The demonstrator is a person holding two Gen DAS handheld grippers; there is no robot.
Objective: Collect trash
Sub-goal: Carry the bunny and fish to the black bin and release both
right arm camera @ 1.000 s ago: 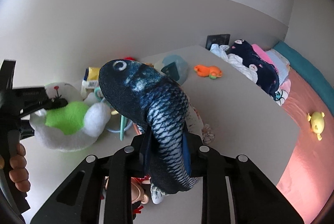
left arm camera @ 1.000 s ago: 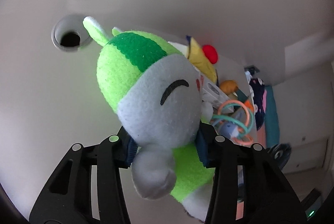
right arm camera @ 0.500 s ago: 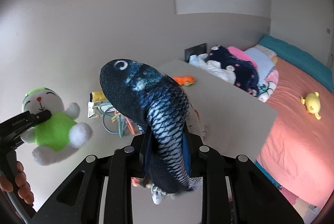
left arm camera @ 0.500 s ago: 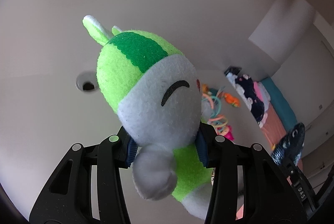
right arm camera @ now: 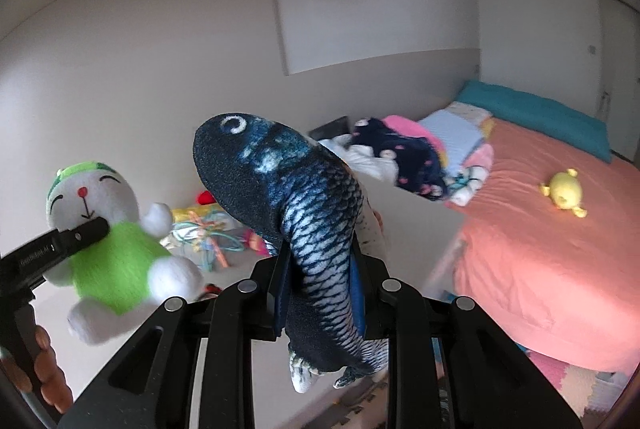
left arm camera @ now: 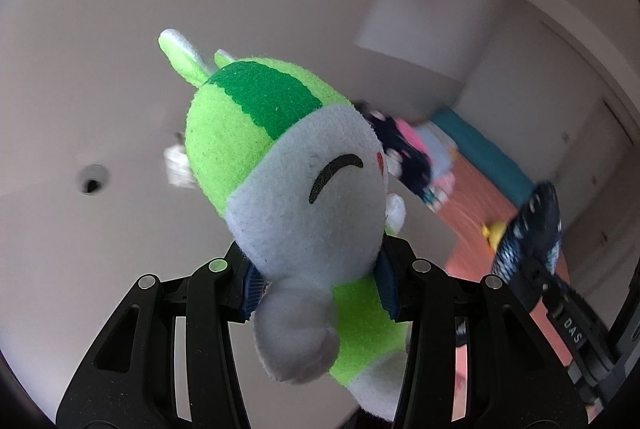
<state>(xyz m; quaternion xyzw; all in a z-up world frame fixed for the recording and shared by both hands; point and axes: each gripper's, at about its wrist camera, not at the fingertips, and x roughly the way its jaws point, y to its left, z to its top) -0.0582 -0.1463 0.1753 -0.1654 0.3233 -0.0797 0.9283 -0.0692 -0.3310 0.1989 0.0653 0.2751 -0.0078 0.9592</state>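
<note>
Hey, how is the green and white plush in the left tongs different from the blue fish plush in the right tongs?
The green and white plush is round-headed, with ears, arms and a stitched smiling face; the blue fish plush is long, limbless and printed with scales. The green plush is fuzzy and bright; the fish is dark and smoother. Both are soft toys clamped mid-body, one in the left tongs, one in the right tongs.

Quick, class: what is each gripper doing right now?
Left gripper: shut on the green-and-white plush bunny.
Right gripper: shut on the dark blue scaly plush fish.
</note>
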